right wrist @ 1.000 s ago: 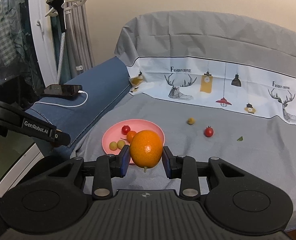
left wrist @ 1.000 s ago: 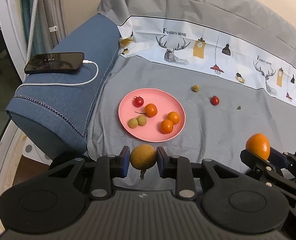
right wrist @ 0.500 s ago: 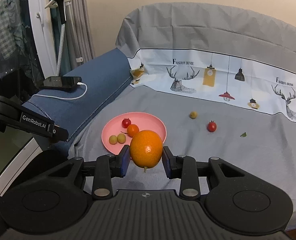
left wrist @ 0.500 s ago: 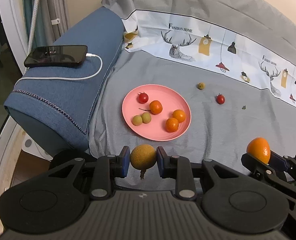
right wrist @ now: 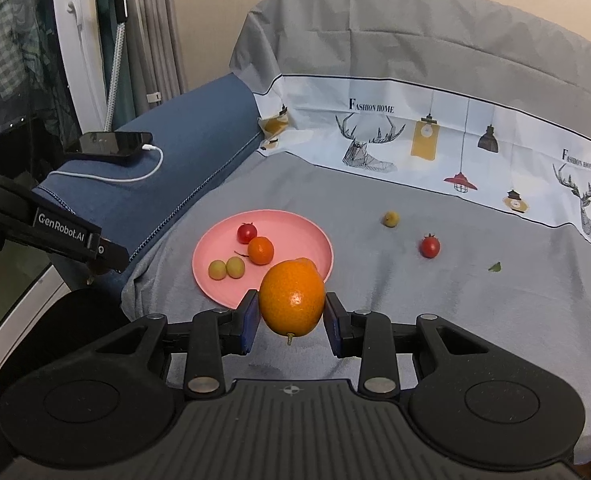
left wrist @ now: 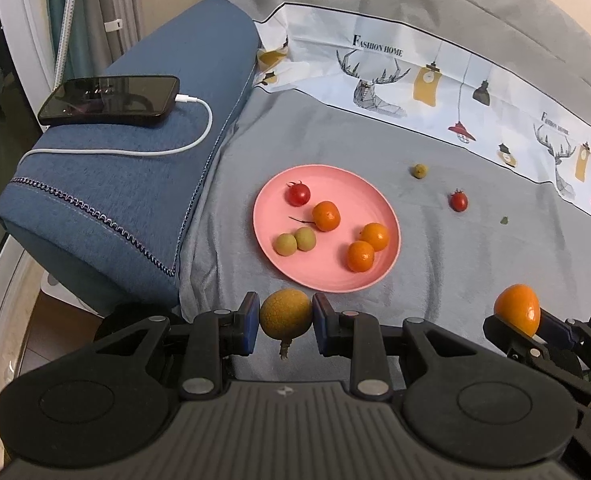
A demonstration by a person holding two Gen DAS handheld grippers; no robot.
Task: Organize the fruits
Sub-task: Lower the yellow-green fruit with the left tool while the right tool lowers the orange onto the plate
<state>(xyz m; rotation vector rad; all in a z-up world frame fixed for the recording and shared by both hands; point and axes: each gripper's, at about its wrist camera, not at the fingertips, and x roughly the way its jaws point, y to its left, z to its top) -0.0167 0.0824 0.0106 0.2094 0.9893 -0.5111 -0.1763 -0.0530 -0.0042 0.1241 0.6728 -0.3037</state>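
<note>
My left gripper (left wrist: 285,322) is shut on a tan longan (left wrist: 285,314), held above the sofa's front edge just short of the pink plate (left wrist: 271,196). The plate holds a cherry tomato (left wrist: 297,194), three small oranges and two green fruits (left wrist: 295,241). My right gripper (right wrist: 291,316) is shut on an orange kumquat (right wrist: 292,303), which also shows at the right of the left wrist view (left wrist: 517,310). It hovers near the plate's front right rim (right wrist: 215,248). A loose cherry tomato (left wrist: 458,201) and a small green fruit (left wrist: 419,170) lie on the grey cover right of the plate.
A black phone (left wrist: 111,100) on a white cable lies on the blue armrest (left wrist: 135,184) left of the plate. A small green leaf (left wrist: 504,220) lies on the cover at the right. A patterned white band runs along the sofa back.
Both grippers have moved forward toward the plate with their fruit; the plate and loose fruits look nearer and more central. Neither grip has changed.
</note>
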